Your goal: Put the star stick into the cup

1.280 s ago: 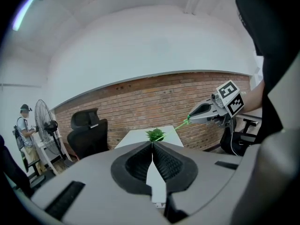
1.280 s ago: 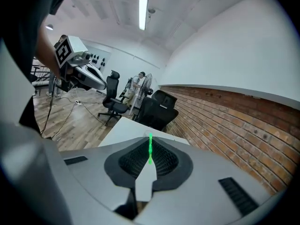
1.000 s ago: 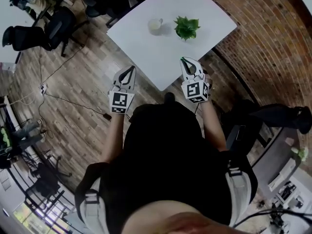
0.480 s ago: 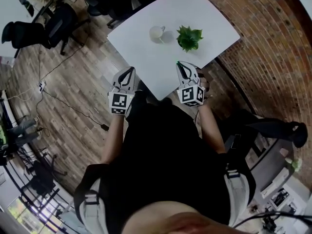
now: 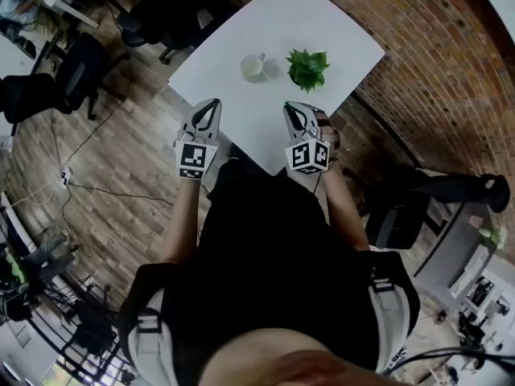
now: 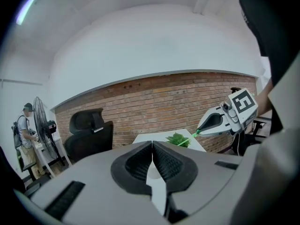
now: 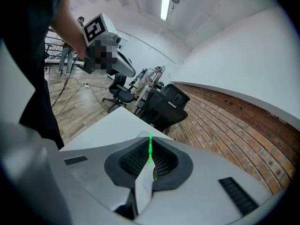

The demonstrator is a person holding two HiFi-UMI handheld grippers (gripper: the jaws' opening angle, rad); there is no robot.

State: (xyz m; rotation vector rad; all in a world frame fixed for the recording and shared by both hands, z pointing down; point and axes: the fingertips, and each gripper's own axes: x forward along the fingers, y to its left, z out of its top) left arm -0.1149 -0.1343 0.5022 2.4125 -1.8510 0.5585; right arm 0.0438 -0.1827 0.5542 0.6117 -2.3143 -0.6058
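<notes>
A white table (image 5: 322, 30) stands on a plank floor (image 5: 113, 159), and a brick wall (image 5: 434, 63) runs past the table's right side. A cup (image 5: 253, 67) and a plant (image 5: 307, 67) sit near the table's middle. Black chairs (image 5: 76, 71) stand off the table's left side. Over the table's near edge, the right gripper (image 5: 288, 106) pinches the thin green stick (image 7: 150, 150). The left gripper (image 5: 216, 102) is just off the table's near-left edge, with its jaws pressed together on nothing.

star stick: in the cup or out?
Out. The right gripper is shut on the green star stick, well short of the white cup, which stands beside the potted plant.
</notes>
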